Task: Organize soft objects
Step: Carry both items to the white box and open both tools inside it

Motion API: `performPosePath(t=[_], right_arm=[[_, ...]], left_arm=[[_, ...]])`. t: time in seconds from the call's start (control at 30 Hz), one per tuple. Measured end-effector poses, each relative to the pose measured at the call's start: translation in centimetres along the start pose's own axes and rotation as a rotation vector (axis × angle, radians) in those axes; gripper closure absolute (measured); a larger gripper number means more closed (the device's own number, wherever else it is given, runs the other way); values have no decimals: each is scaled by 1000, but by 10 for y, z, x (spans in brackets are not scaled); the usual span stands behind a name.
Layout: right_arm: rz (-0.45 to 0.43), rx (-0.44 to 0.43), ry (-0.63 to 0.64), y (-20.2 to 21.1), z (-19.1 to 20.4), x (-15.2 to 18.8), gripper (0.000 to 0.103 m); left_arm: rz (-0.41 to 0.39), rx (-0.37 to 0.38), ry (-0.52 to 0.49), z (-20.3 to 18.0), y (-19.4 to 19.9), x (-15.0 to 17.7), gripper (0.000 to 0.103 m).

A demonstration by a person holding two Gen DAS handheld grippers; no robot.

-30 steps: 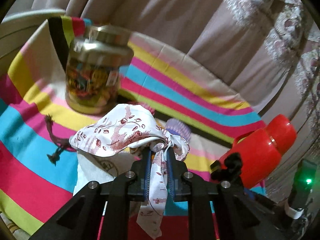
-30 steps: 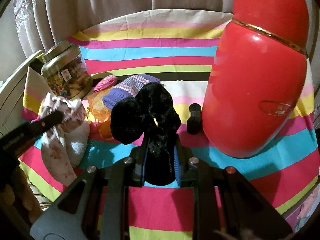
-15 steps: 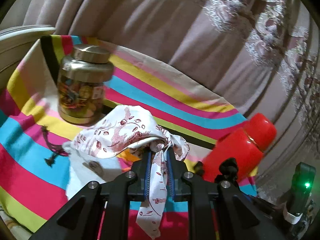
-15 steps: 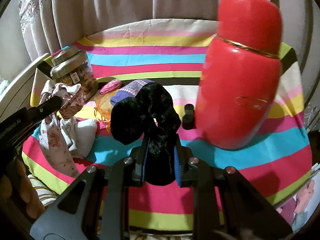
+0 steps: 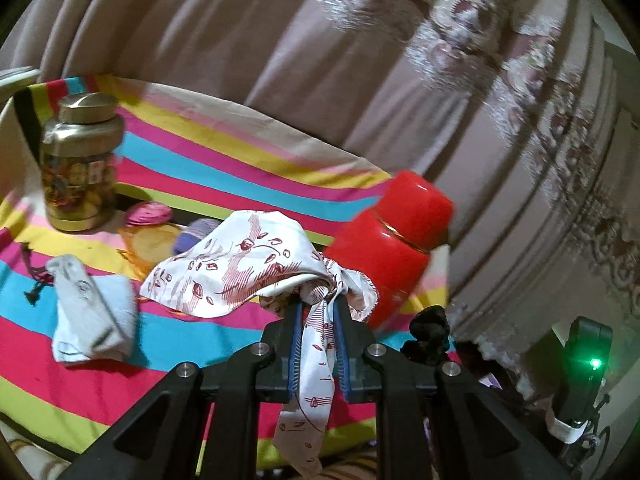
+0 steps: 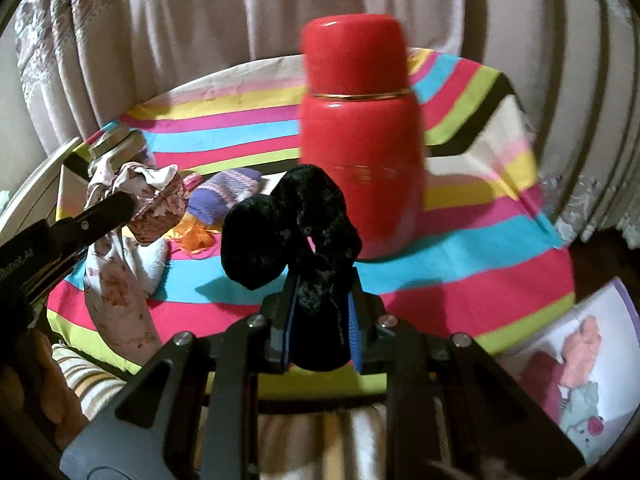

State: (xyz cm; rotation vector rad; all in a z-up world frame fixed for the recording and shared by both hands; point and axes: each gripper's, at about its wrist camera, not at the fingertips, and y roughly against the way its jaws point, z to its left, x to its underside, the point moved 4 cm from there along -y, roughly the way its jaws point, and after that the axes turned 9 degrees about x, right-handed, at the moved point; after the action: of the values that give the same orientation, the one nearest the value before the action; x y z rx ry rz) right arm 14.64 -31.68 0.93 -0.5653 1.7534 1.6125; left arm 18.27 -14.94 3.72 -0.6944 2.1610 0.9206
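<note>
Our left gripper (image 5: pixel 317 312) is clamped on a white leaf-print scarf (image 5: pixel 248 268), its tail hanging down between the fingers. Our right gripper (image 6: pixel 320 284) is pinched on a black velvet scrunchie (image 6: pixel 292 216) bunched upward. Beyond them a red flask (image 6: pixel 360 144) stands upright; far left, a gold-lidded jar (image 5: pixel 80 168) holds colourful contents.

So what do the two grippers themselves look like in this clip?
Both look alike: the left gripper and right gripper have matte black angular linkage arms with round silver screws and blue ribbed pads on the fingers. In the right wrist view, the left gripper's side carries white lettering, only partly readable. No cables or sleeves can be made out.
</note>
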Motion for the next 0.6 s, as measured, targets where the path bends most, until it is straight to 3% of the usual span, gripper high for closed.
performPosePath(t=[0.37, 0.6], right_arm=[[-10, 92, -72, 47, -81, 21, 79], [-31, 200, -133, 75, -145, 26, 79]], left_arm=[[110, 122, -85, -79, -13, 31, 87], [196, 225, -176, -139, -23, 60, 87]])
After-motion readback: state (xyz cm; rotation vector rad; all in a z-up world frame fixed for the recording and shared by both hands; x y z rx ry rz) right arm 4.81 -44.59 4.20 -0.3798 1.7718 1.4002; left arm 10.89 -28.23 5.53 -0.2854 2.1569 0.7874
